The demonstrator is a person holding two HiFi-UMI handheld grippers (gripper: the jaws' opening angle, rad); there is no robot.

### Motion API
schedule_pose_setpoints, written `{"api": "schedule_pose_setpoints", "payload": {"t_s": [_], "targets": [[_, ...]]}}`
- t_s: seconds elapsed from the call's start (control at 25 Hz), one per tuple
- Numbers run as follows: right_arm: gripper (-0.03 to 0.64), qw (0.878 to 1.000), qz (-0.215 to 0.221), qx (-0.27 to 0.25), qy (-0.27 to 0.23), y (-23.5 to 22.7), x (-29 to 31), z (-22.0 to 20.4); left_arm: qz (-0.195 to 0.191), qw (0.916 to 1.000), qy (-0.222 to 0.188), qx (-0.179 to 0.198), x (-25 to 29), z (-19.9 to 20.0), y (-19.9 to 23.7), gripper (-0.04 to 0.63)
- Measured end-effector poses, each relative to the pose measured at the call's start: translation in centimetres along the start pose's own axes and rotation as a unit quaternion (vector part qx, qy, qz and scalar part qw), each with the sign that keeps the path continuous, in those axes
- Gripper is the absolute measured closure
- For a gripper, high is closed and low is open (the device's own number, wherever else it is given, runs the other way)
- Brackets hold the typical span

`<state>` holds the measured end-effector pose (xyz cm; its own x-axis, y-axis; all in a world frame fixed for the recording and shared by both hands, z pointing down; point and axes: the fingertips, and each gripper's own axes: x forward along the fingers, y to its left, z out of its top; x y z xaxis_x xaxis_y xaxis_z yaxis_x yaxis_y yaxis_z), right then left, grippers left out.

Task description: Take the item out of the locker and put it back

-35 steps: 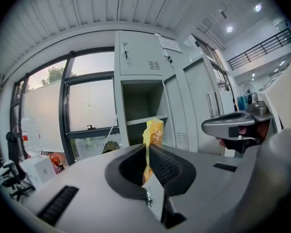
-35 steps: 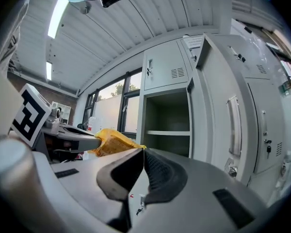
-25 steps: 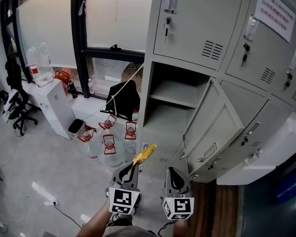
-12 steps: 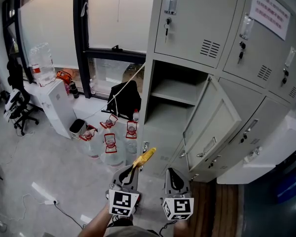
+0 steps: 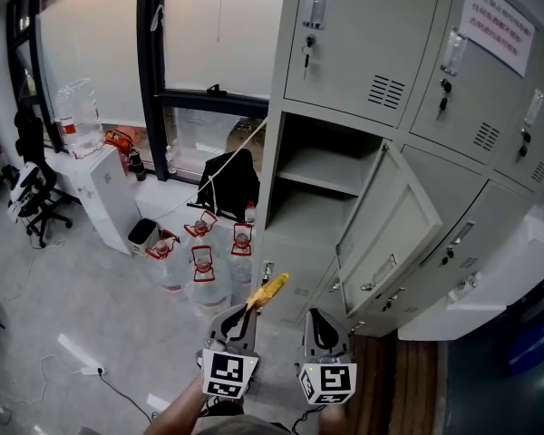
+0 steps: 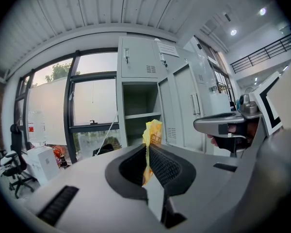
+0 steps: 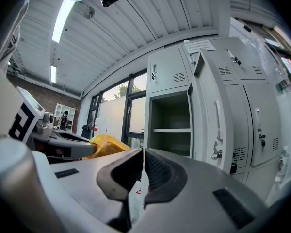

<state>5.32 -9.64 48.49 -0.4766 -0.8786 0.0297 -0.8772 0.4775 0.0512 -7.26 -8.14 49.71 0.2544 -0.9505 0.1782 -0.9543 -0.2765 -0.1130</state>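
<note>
Head view, little changed since a second before: left gripper still clamped a thin, crinkled yellow packet before the open grey sheet-metal locker; right gripper stayed closed, empty.

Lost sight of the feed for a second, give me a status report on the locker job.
Left gripper shut on yellow packet. Right gripper shut, empty. Packet outside the open locker compartment, door swung wide; nothing in the way.

Nothing here is legible. A white paper notice with red print hangs on a grey metal locker door, high right of the right tongs; its characters are too small to read. So are the red-and-white labels beyond the left tongs.
</note>
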Motion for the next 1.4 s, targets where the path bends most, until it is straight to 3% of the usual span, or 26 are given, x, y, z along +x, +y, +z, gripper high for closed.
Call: {"api": "schedule_pose_setpoints", "payload": {"t_s": [0.8,1.4], "targets": [[0.594,1.0,0.005,0.006,0.01,-0.5,2.0,-0.6,-0.002,1.0,0.004,-0.003,1.7,-0.1,0.6,0.563],[0.594,1.0,-0.03,0.002,0.002,-4.4,6.3,1.8,-0.023,0.9992,-0.032,0.006,8.5,5.2,2.2,0.563]]}}
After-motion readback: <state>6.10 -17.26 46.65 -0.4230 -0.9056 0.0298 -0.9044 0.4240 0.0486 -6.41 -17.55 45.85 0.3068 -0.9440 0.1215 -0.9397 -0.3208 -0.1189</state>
